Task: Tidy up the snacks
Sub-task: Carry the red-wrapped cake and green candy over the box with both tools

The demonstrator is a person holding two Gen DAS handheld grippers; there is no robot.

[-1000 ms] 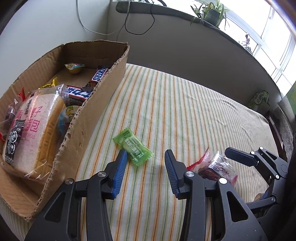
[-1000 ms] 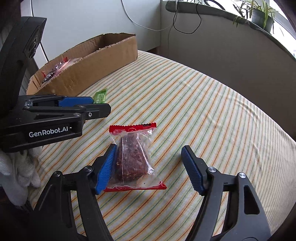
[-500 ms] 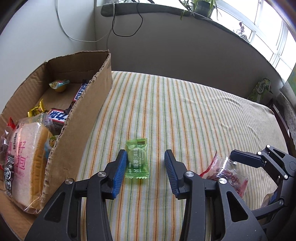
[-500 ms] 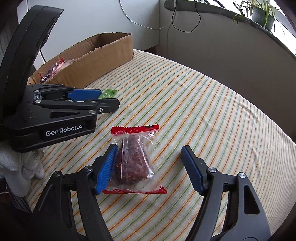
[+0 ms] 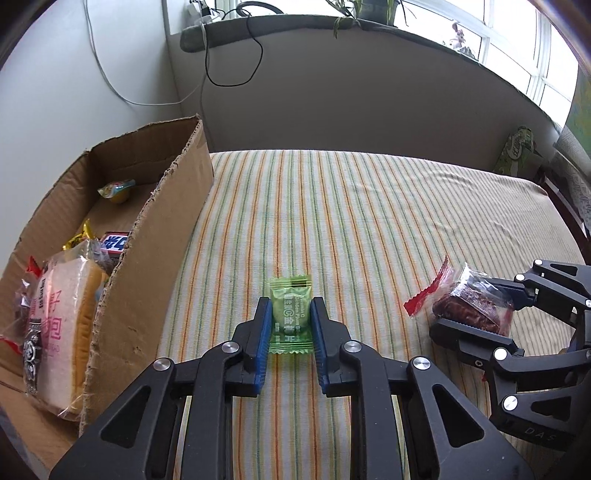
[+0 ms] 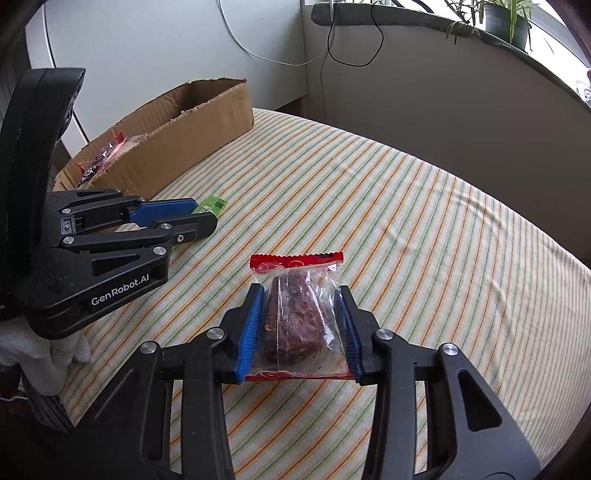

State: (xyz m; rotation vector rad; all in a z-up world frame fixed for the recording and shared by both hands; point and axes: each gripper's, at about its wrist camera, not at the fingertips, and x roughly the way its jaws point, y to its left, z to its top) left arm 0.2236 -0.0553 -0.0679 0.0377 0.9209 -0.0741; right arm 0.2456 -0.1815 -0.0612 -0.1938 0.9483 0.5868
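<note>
Striped tablecloth [image 5: 369,206], bright window [image 5: 517,48] behind.

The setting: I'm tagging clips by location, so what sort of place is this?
Likely a home room: a striped cloth-covered table, potted plants on a window ledge, and a brown cardboard box of snacks.

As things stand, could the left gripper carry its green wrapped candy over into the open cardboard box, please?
Probably yes. The left gripper is shut on the green wrapped candy, and the cardboard box sits just to its left, open-topped; only the box's near wall needs lifting over.
</note>
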